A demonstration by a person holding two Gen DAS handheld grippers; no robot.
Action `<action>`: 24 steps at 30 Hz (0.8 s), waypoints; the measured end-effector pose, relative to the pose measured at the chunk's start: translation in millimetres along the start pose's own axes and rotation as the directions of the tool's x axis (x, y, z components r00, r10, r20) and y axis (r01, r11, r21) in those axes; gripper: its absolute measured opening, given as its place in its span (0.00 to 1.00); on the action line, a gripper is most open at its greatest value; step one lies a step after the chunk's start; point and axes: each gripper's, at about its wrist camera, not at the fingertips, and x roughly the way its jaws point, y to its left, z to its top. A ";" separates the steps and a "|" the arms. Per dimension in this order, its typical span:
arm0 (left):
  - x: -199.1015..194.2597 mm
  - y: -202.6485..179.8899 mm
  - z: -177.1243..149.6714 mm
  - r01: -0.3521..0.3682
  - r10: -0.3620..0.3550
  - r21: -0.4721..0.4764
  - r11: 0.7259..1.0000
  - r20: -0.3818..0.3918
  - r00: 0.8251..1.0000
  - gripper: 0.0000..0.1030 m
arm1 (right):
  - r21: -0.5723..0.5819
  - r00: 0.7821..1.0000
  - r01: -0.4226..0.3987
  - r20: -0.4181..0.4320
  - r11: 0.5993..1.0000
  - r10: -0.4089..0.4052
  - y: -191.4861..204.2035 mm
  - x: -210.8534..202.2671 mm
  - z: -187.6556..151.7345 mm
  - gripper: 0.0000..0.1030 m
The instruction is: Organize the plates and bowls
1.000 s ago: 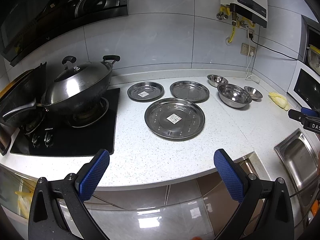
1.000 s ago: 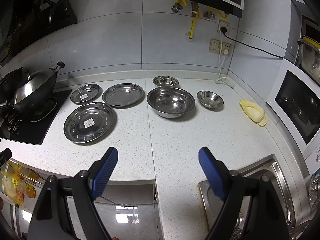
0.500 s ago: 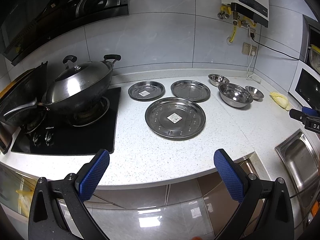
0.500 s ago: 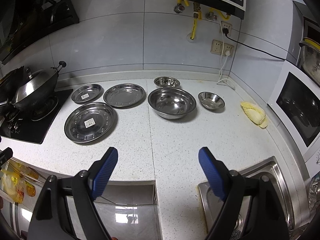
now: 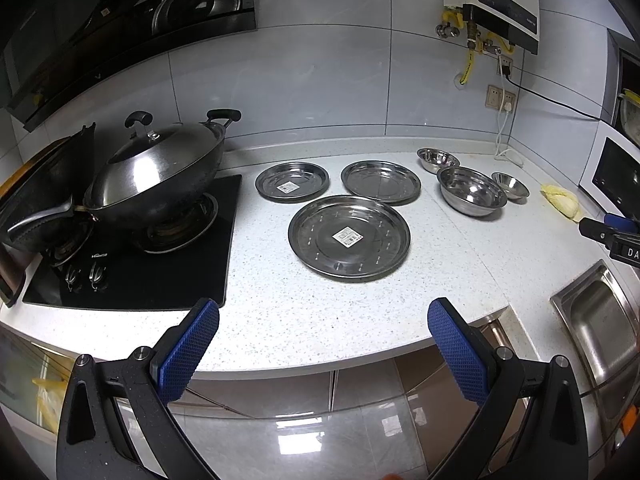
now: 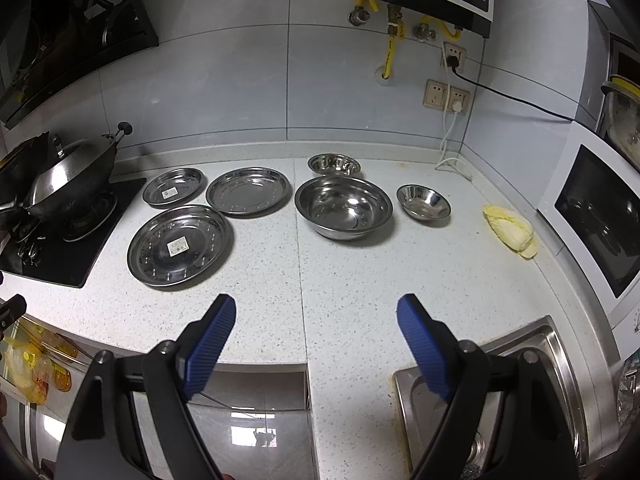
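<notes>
**Left wrist view, left to right.** A lidded wok (image 5: 154, 176) occupies the left of the frame, seated on a black gas hob (image 5: 132, 264). To its right, on the white speckled countertop (image 5: 304, 320), lie three steel plates. The small plate (image 5: 292, 181) and the medium plate (image 5: 381, 182) sit side by side above frame centre. The large plate (image 5: 349, 237) lies at frame centre, below and between them; it carries a sticker, and its rim is close to the rims of both. Further right is a cluster of three bowls: the rear bowl (image 5: 437, 159), the large bowl (image 5: 471, 191), and the small bowl (image 5: 510, 186). A yellow vegetable piece (image 5: 562, 202) lies near the right edge. A steel sink (image 5: 600, 316) occupies the lower right. The left gripper (image 5: 323, 334) appears in the lower frame, short of the counter edge, with jaws spread wide and nothing between the blue pads.

**Right wrist view, left to right.** The large plate (image 6: 180, 245) is at left centre, with the small plate (image 6: 174, 186) and the medium plate (image 6: 248, 190) above it. The large bowl (image 6: 343, 207) is just right of centre, the rear bowl (image 6: 334, 165) is directly above it, and the small bowl (image 6: 423, 201) is to its right, apart from it. A microwave (image 6: 596, 216) stands at the right edge. The right gripper (image 6: 316, 326) is at lower centre, jaws fully apart, holding nothing.
</notes>
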 end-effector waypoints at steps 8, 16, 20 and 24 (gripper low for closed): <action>1.5 -1.5 -0.1 -0.001 0.001 -0.001 1.000 -0.004 1.000 0.99 | -0.001 1.000 -0.004 0.000 1.000 0.004 -0.3 0.3 -0.6 0.81; -0.1 -6.6 0.7 -0.013 0.013 -0.002 1.000 0.001 1.000 0.99 | -0.016 1.000 -0.025 0.002 1.000 0.025 1.9 3.3 0.3 0.81; -1.7 -9.3 1.3 -0.023 0.023 -0.002 1.000 0.005 1.000 0.99 | -0.017 0.999 -0.039 0.009 0.999 0.039 -1.3 5.1 2.3 0.81; 2.7 -12.8 4.2 -0.037 0.037 -0.008 0.999 -0.002 0.999 0.99 | -0.024 0.998 -0.062 0.013 0.998 0.062 -1.2 10.0 6.7 0.81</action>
